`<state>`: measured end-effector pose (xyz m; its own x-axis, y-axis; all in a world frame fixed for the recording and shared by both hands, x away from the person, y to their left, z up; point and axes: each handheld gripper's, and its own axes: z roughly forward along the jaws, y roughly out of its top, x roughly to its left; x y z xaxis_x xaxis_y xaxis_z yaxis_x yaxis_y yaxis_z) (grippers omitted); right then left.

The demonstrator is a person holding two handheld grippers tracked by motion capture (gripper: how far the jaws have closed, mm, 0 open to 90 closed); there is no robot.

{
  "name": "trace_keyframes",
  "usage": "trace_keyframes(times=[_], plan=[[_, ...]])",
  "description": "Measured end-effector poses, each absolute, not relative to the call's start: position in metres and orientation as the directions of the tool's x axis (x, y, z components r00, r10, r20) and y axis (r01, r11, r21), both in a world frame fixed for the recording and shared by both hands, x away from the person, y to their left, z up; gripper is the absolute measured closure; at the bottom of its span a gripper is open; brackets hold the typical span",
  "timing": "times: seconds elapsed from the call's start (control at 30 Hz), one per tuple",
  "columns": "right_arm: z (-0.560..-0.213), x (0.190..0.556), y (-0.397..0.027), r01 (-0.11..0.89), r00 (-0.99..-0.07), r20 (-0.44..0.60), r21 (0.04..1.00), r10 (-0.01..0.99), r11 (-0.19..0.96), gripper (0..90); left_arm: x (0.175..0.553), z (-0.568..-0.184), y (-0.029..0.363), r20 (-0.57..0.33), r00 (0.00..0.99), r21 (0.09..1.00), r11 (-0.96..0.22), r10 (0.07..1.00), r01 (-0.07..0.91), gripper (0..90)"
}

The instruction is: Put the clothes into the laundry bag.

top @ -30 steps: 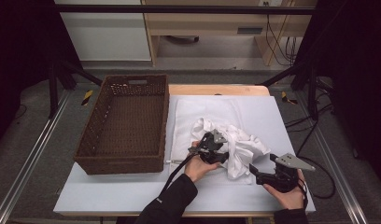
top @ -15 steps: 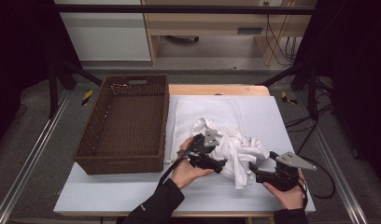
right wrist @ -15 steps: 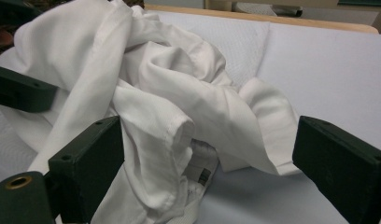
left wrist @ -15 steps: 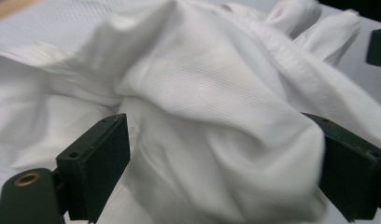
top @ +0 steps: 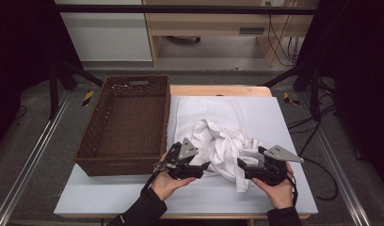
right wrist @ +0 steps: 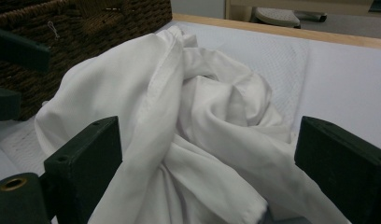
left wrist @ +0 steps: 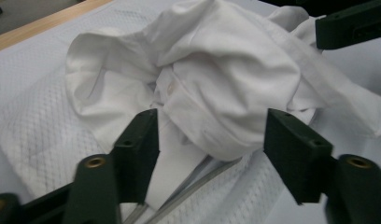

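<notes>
Near the table's (top: 133, 197) front edge, the left claw (top: 206, 165) has its jaws apart, having just been closing, with a fold of the crumpled white shirt (top: 223, 143) between them but not pinched. The right claw (top: 241, 168) also stands with jaws wide apart around the shirt's other side. The shirt lies mid-table on a white mesh cloth (top: 204, 110). Along the left edge sits a brown wicker basket (top: 126, 127), just beside the cloth.
</notes>
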<state>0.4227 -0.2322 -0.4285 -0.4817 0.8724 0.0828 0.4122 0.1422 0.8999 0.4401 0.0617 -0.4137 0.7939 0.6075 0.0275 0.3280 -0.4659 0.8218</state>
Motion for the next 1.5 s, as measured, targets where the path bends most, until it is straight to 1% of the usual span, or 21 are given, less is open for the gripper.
trace_keyframes(times=[0.1, 0.2, 0.3, 0.37, 0.47, 0.57, 0.6, 0.63, 0.67, 0.7, 0.77, 0.83, 0.9, 0.93, 0.97, 1.0, 1.07, 1.13, 1.3, 1.37, 1.5], plan=[[-0.427, 0.428, -0.224, 0.415, -0.491, 0.089, 0.899, 0.866, 0.143, 7.8, 0.436, -0.42, 0.066, 0.026, 0.794, 0.813, -0.476, 0.607, 0.337, 46.0], [-0.426, 0.431, -0.219, 0.414, -0.497, 0.09, 0.899, 0.863, 0.145, 7.0, 0.431, -0.429, 0.072, -0.015, 0.805, 0.805, -0.471, 0.593, 0.362, 45.8], [-0.428, 0.438, -0.204, 0.428, -0.511, 0.087, 0.888, 0.855, 0.165, 5.1, 0.423, -0.44, 0.079, 0.028, 0.806, 0.829, -0.464, 0.591, 0.311, 44.9], [-0.432, 0.443, -0.197, 0.439, -0.515, 0.082, 0.88, 0.853, 0.181, 5.1, 0.42, -0.446, 0.082, 0.028, 0.802, 0.818, -0.475, 0.596, 0.324, 44.7], [-0.442, 0.451, -0.188, 0.466, -0.515, 0.073, 0.86, 0.854, 0.207, 4.7, 0.418, -0.457, 0.083, 0.023, 0.793, 0.777, -0.509, 0.609, 0.369, 52.2], [-0.455, 0.458, -0.183, 0.507, -0.508, 0.072, 0.83, 0.858, 0.23, 4.8, 0.418, -0.465, 0.085, 0.011, 0.784, 0.779, -0.496, 0.621, 0.383, 61.8], [-0.455, 0.458, -0.183, 0.507, -0.508, 0.072, 0.83, 0.858, 0.23, 4.8, 0.419, -0.469, 0.086, -0.004, 0.779, 0.78, -0.486, 0.627, 0.395, 61.8], [-0.464, 0.461, -0.182, 0.532, -0.508, 0.086, 0.814, 0.857, 0.233, 5.9, 0.421, -0.473, 0.084, -0.006, 0.776, 0.771, -0.491, 0.631, 0.405, 69.1], [-0.464, 0.461, -0.182, 0.532, -0.508, 0.086, 0.814, 0.857, 0.233, 5.9, 0.421, -0.473, 0.084, -0.006, 0.776, 0.771, -0.491, 0.631, 0.405, 72.3], [-0.469, 0.461, -0.181, 0.545, -0.504, 0.124, 0.813, 0.855, 0.204, 8.2, 0.423, -0.476, 0.083, -0.017, 0.768, 0.768, -0.484, 0.64, 0.42, 76.5], [-0.472, 0.461, -0.182, 0.556, -0.505, 0.141, 0.808, 0.851, 0.196, 12.6, 0.424, -0.479, 0.08, -0.01, 0.763, 0.758, -0.492, 0.647, 0.427, 81.5], [-0.476, 0.462, -0.182, 0.58, -0.513, 0.15, 0.787, 0.845, 0.213, 25.0, 0.424, -0.483, 0.077, -0.002, 0.759, 0.751, -0.5, 0.651, 0.431, 85.3], [-0.481, 0.461, -0.179, 0.569, -0.523, 0.106, 0.782, 0.846, 0.253, 32.6, 0.424, -0.485, 0.077, 0.008, 0.758, 0.757, -0.499, 0.652, 0.421, 87.6], [-0.482, 0.46, -0.178, 0.565, -0.526, 0.098, 0.783, 0.845, 0.261, 41.6, 0.424, -0.485, 0.077, 0.01, 0.76, 0.757, -0.501, 0.65, 0.419, 87.8], [-0.48, 0.459, -0.179, 0.57, -0.535, 0.098, 0.775, 0.839, 0.272, 55.3, 0.424, -0.485, 0.078, 0.009, 0.76, 0.758, -0.501, 0.649, 0.419, 87.9], [-0.479, 0.458, -0.18, 0.578, -0.541, 0.115, 0.77, 0.833, 0.269, 63.8, 0.424, -0.485, 0.078, 0.009, 0.76, 0.758, -0.501, 0.649, 0.419, 88.0], [-0.478, 0.457, -0.182, 0.593, -0.532, 0.13, 0.763, 0.837, 0.259, 76.0, 0.424, -0.485, 0.078, 0.004, 0.761, 0.758, -0.498, 0.649, 0.421, 87.9], [-0.474, 0.455, -0.184, 0.596, -0.519, 0.132, 0.764, 0.845, 0.247, 78.6, 0.424, -0.486, 0.078, 0.011, 0.762, 0.76, -0.501, 0.647, 0.415, 87.9], [-0.459, 0.447, -0.201, 0.551, -0.446, 0.092, 0.812, 0.89, 0.193, 79.4, 0.424, -0.486, 0.078, 0.013, 0.763, 0.762, -0.5, 0.646, 0.411, 88.0], [-0.446, 0.44, -0.228, 0.535, -0.381, 0.075, 0.831, 0.921, 0.153, 79.2, 0.424, -0.486, 0.078, 0.019, 0.764, 0.76, -0.505, 0.645, 0.408, 88.0], [-0.443, 0.436, -0.257, 0.536, -0.313, 0.043, 0.833, 0.949, 0.139, 79.1, 0.424, -0.486, 0.077, 0.021, 0.762, 0.759, -0.506, 0.647, 0.409, 88.1]])
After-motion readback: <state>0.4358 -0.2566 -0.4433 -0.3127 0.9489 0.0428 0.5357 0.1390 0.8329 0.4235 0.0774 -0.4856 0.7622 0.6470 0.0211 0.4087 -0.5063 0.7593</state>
